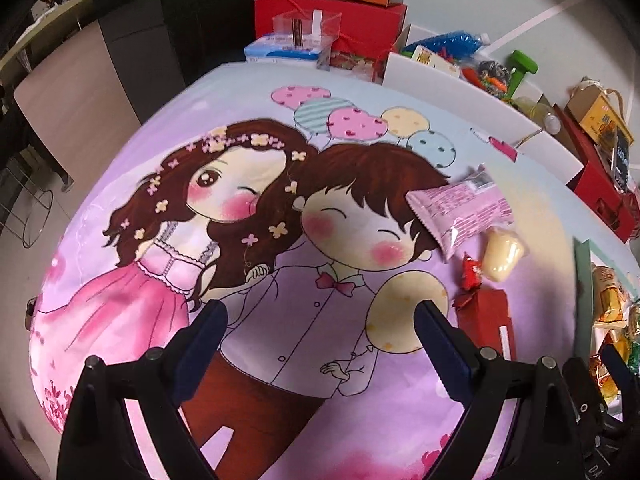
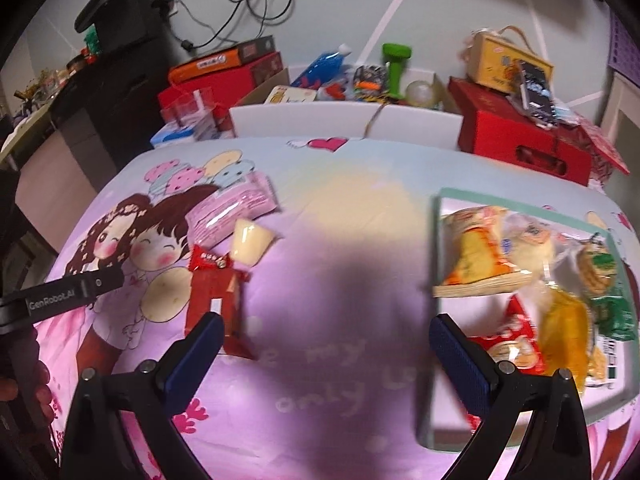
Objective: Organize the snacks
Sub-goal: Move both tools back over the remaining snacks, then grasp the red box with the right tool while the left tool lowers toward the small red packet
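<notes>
Over cartoon cloth (image 2: 320,280), L gripper (image 1: 320,332) & R gripper (image 2: 326,344) both spread wide, empty; snacks in tray (image 2: 438,248).

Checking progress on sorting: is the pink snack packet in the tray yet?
Out. The pink snack packet lies on the cloth, left of the tray.

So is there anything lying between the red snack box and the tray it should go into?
Nothing visible. Between the red snack box and the tray there is only bare printed cloth. The right gripper hangs open above that stretch, holding nothing.
</notes>
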{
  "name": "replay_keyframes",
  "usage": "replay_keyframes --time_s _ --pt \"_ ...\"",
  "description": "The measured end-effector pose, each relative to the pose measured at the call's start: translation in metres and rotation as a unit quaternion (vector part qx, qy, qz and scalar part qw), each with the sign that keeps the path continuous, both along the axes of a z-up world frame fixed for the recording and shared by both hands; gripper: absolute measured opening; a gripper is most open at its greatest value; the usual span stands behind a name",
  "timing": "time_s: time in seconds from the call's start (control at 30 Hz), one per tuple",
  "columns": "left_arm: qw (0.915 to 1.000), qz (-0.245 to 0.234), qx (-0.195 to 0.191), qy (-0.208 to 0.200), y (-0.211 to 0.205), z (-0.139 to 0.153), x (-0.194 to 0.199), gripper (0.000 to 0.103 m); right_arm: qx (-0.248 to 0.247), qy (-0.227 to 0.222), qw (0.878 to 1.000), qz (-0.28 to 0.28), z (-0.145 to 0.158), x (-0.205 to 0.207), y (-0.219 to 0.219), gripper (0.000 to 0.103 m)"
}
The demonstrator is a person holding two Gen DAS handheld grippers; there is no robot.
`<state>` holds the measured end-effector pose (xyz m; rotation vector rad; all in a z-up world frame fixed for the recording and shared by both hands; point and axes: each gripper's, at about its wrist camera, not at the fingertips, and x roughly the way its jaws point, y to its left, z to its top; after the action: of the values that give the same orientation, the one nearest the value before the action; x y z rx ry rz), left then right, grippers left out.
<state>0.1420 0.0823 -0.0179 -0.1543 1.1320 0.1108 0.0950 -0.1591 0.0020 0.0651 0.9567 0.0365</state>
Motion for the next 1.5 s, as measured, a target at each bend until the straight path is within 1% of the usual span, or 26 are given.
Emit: replay_keyframes --time_s 0.13,0.27,0.6,0.83,0.97,1.17,1.27,1.37,1.43,1.5 --pt "0.9999 -0.001 -0.014 0.008 0.001 -0.007 0.005 0.095 0.023 0.01 1.0 0.011 -0.008 0.008 0.009 0.103" --pt "0.9998 -0.004 -0.015 0.01 -0.001 -0.009 0.011 0.094 0.031 0.02 0.999 0.023 -0.019 0.018 0.023 0.103" --pt "0.9996 0.004 -0.012 0.025 -0.001 -0.021 0.024 0.095 0.02 0.045 0.998 0.042 -0.046 0.031 0.047 0.103" --pt "0.9994 0.011 -0.017 0.029 0.004 -0.025 0.028 0.095 0.013 0.052 0.997 0.05 -0.054 0.036 0.057 0.103" --pt "0.9994 0.01 -0.018 0.028 0.003 -0.024 0.028 0.094 0.006 0.053 0.997 0.052 -0.057 0.037 0.06 0.1" --pt "0.9995 0.004 -0.02 0.025 -0.001 -0.023 0.031 0.094 0.014 0.048 0.997 0.053 -0.055 0.035 0.057 0.089" --pt "0.9995 0.0 -0.024 0.022 -0.003 -0.022 0.031 0.094 0.02 0.046 0.997 0.054 -0.054 0.034 0.055 0.08" --pt "0.9995 -0.003 -0.028 0.017 -0.005 -0.021 0.033 0.094 0.022 0.044 0.997 0.053 -0.051 0.033 0.053 0.067" --pt "0.9993 -0.007 -0.035 0.011 -0.006 -0.019 0.033 0.094 0.023 0.043 0.997 0.052 -0.05 0.033 0.051 0.055" --pt "0.9989 -0.011 -0.045 0.006 -0.007 -0.018 0.034 0.094 0.026 0.043 0.997 0.05 -0.049 0.033 0.049 0.05"
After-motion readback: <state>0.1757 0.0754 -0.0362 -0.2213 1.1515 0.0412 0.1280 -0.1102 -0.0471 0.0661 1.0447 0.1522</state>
